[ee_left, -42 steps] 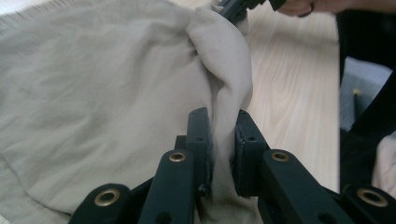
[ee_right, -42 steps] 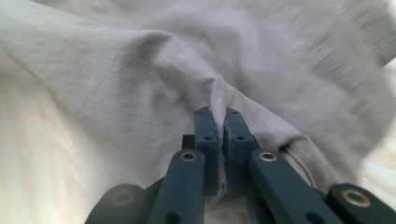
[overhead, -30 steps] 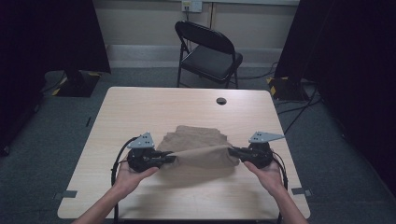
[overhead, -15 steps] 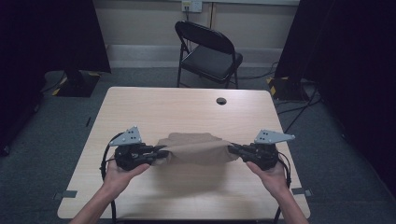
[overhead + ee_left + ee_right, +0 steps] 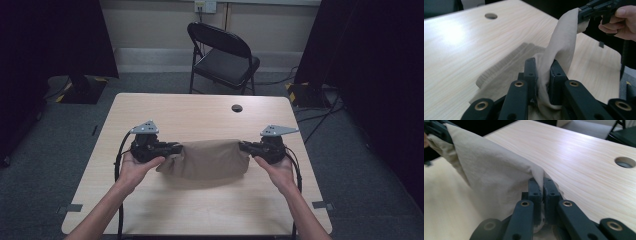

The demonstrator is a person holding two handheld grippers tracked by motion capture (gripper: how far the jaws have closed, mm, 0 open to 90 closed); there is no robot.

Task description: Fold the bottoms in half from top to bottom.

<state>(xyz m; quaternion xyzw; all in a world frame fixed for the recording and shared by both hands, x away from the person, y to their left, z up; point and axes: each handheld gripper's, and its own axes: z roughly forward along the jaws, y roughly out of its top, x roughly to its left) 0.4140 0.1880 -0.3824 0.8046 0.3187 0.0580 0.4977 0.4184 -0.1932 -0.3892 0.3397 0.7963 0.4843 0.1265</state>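
A tan cloth point(image 5: 210, 159) hangs stretched between my two grippers above the light wooden table point(image 5: 200, 112). My left gripper point(image 5: 175, 148) is shut on the cloth's left end; in the left gripper view the fabric point(image 5: 560, 50) is bunched between the jaws of the left gripper point(image 5: 543, 75) and runs up to the other gripper at top right. My right gripper point(image 5: 245, 147) is shut on the right end; in the right gripper view the cloth point(image 5: 491, 177) is pinched thin between the jaws of the right gripper point(image 5: 543, 191) and slopes off to the upper left. The cloth's lower edge droops toward the tabletop.
A round cable hole point(image 5: 236, 108) sits in the table's far side. A black folding chair point(image 5: 225, 55) stands beyond the table. Dark curtains flank the room. Cables trail from both grippers over the near table edge.
Both grippers have moved apart and lifted a little, pulling the cloth taut. The cloth, earlier lying partly spread on the table, now hangs between them as a folded band.
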